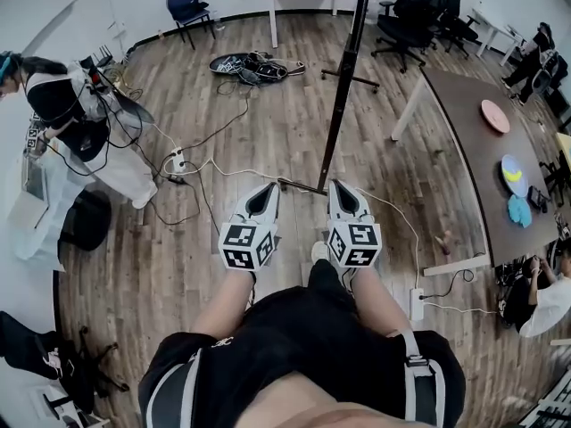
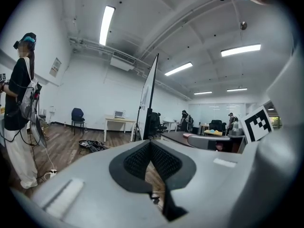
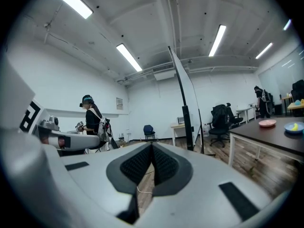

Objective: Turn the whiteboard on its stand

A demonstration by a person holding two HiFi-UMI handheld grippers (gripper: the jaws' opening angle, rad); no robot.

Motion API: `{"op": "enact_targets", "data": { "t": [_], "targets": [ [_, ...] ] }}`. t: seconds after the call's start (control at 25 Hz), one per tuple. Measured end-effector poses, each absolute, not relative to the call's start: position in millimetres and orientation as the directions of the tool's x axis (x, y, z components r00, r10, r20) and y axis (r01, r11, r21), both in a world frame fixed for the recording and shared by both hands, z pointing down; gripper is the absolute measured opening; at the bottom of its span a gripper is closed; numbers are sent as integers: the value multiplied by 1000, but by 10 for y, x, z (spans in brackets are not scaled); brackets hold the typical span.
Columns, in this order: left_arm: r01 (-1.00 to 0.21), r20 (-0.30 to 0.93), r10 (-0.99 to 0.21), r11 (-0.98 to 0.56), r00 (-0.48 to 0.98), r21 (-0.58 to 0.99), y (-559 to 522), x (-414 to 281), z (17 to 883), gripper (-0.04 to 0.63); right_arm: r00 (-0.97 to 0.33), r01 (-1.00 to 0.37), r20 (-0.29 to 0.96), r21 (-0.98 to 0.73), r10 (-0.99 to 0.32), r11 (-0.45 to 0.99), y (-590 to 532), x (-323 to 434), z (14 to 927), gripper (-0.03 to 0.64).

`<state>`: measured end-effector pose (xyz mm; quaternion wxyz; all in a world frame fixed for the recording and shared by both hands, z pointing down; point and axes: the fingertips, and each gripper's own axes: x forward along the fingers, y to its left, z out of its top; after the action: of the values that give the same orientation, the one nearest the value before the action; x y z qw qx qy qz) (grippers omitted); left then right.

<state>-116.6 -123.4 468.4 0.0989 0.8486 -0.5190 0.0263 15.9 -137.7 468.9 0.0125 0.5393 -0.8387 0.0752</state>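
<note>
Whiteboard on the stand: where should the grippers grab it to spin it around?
Likely the near upright edge of the whiteboard, coming straight from the front. It stands edge-on to the person, thin as a line, so jaws could close on its two flat faces. The left gripper and right gripper are shut, so they must open first.
</note>
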Motion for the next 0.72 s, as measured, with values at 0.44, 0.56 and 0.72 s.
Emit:
{"op": "enact_targets", "data": {
  "t": [0.44,0.56,0.72],
  "targets": [
    [-906,172,-891,-401,420,138,-2433,-1175,4691,9,-449,-892,120,-115,-886,436,-2668,177,4697,2],
    [-907,179,-892,-393,416,147,-2723,-1164,4704,9,-446,-894,136,-109,-884,435,-2962,197,4707,2],
    [-906,191,-887,-397,420,151,-3112,-1107,4715,9,-430,-902,140,-96,-892,420,-3329,261,4682,2]
  ]
}}
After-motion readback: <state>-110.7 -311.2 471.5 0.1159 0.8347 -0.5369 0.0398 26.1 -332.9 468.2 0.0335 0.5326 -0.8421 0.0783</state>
